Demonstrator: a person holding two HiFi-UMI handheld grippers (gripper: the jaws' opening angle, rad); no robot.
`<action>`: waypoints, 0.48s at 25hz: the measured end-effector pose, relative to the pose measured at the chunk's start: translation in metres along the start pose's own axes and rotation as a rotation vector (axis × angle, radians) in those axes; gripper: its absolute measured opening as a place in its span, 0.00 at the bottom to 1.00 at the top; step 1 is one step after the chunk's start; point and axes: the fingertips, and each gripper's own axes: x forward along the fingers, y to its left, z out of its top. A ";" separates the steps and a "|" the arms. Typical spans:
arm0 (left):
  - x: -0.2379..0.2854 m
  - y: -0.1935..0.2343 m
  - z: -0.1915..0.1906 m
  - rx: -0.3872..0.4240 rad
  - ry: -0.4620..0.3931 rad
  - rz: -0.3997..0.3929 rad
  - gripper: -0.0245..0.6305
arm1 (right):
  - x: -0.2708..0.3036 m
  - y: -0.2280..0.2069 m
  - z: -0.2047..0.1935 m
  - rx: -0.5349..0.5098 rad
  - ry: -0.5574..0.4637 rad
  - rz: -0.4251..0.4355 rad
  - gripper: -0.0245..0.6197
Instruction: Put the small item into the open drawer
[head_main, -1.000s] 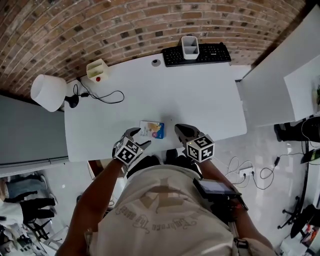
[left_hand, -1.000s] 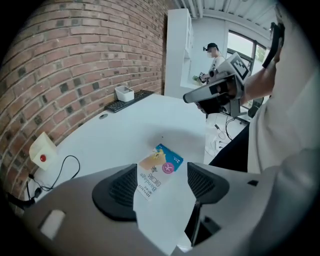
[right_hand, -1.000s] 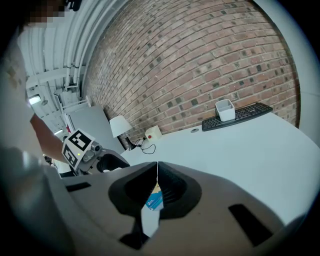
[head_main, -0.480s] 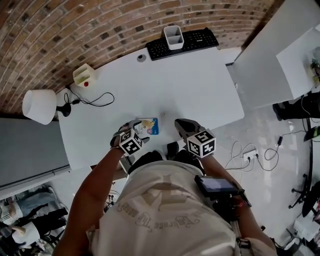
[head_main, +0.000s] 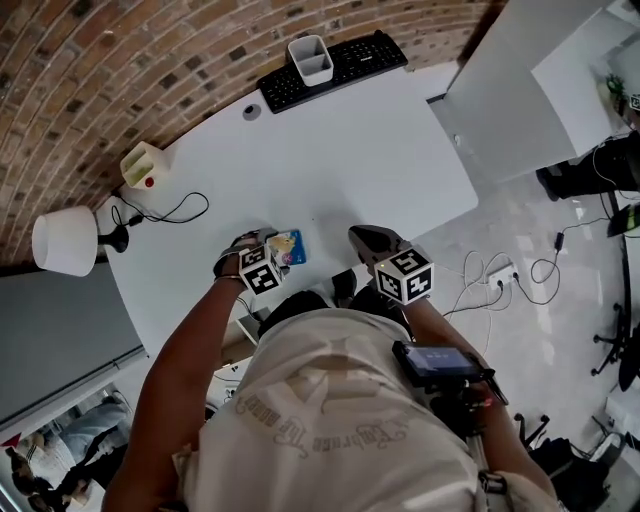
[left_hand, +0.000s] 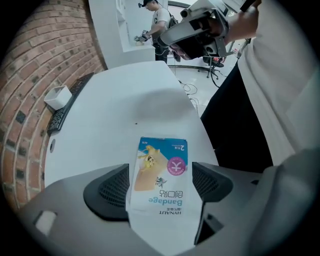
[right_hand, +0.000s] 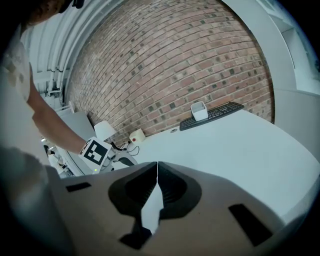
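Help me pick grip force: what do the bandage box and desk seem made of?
Box: probably thin printed cardboard, slightly glossy, judging by its flat faces, crisp edges and colour print. Desk: smooth white top, likely laminate or painted board, with an even satin surface and no visible grain.

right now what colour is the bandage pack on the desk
Blue and white bandage pack, with a pink circle; left gripper view shows it best.
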 end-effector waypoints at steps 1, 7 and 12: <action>0.003 0.000 0.000 0.006 0.008 -0.006 0.61 | -0.001 -0.002 -0.001 0.004 -0.001 -0.007 0.05; 0.012 -0.004 -0.001 0.073 0.068 -0.022 0.62 | -0.005 -0.012 0.000 0.015 -0.007 -0.034 0.05; 0.012 0.008 0.000 0.068 0.073 0.026 0.62 | -0.006 -0.013 -0.004 0.032 -0.006 -0.047 0.05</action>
